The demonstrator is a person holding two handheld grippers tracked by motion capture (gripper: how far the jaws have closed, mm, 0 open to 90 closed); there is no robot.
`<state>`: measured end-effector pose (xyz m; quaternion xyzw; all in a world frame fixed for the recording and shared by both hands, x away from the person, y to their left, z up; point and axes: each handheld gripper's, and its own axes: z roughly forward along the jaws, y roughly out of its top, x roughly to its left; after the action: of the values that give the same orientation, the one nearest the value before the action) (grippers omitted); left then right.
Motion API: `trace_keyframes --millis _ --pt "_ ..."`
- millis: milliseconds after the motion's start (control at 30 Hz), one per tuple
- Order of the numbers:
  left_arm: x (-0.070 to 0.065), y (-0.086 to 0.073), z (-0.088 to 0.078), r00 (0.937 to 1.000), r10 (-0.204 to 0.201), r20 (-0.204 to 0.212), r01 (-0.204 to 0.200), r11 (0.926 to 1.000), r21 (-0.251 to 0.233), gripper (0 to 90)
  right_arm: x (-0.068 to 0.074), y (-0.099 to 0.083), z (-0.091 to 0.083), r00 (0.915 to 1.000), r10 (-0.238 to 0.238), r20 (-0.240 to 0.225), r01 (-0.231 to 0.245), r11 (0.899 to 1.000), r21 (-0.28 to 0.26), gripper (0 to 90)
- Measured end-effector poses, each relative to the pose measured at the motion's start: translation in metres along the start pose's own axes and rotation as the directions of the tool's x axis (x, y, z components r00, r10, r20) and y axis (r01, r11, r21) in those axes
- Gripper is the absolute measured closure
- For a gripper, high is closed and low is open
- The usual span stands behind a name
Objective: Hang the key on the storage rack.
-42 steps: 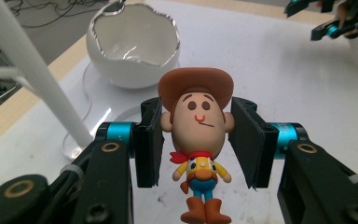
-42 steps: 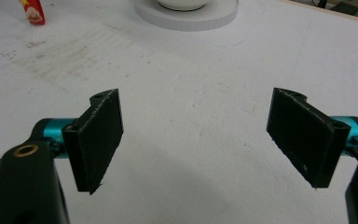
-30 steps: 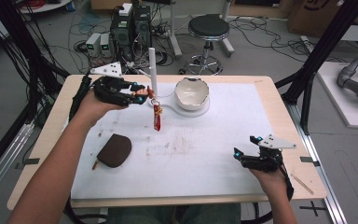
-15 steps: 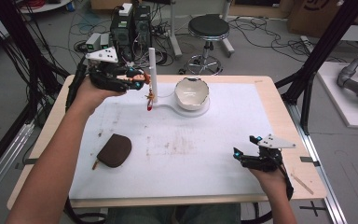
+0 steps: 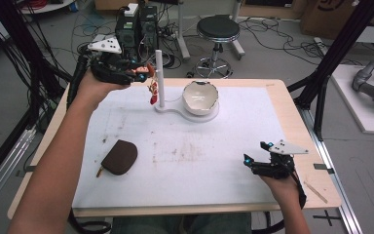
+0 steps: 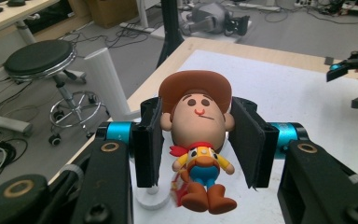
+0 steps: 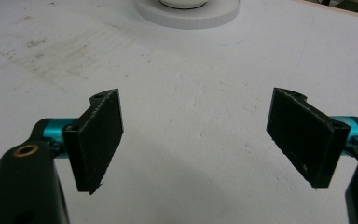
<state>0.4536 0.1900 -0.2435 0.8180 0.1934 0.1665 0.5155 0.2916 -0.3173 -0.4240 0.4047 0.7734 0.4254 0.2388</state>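
**Cowboy toy lifted beside the white post**

Since the earlier frame, the left tool (image 5: 139, 74) has risen and moved toward the upper left of the high view, carrying the cowboy figure (image 5: 152, 87) off the white mat (image 5: 185, 161); the right tool (image 5: 258, 163) has kept its place at lower right.

High view: the figure hangs from the left tool just beside the white post (image 5: 158, 78), whose base also carries a white bowl (image 5: 200, 96). A brown pouch (image 5: 120, 157) lies at lower left on the mat, which covers the wooden counter (image 5: 299, 122).

Left gripper view: the left tool (image 6: 200, 135) pinches the cowboy figure (image 6: 198, 135) by its head, one pad on each side, body and boots dangling toward the bottom of the frame. The post (image 6: 108, 84) stands at upper left.

Right gripper view: the right tool (image 7: 196, 140) has its pads spread wide with nothing between them, above the mat (image 7: 191, 93).
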Motion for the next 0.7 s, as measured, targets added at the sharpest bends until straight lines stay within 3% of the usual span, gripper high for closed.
trace_keyframes --millis 700 --pt "0.01 0.018 0.01 0.9992 0.007 -0.039 -0.007 1.0 0.003 55.2 -0.001 0.0 0.001 1.0 -0.002 0.001 0.002 1.0 -0.003 18.6"
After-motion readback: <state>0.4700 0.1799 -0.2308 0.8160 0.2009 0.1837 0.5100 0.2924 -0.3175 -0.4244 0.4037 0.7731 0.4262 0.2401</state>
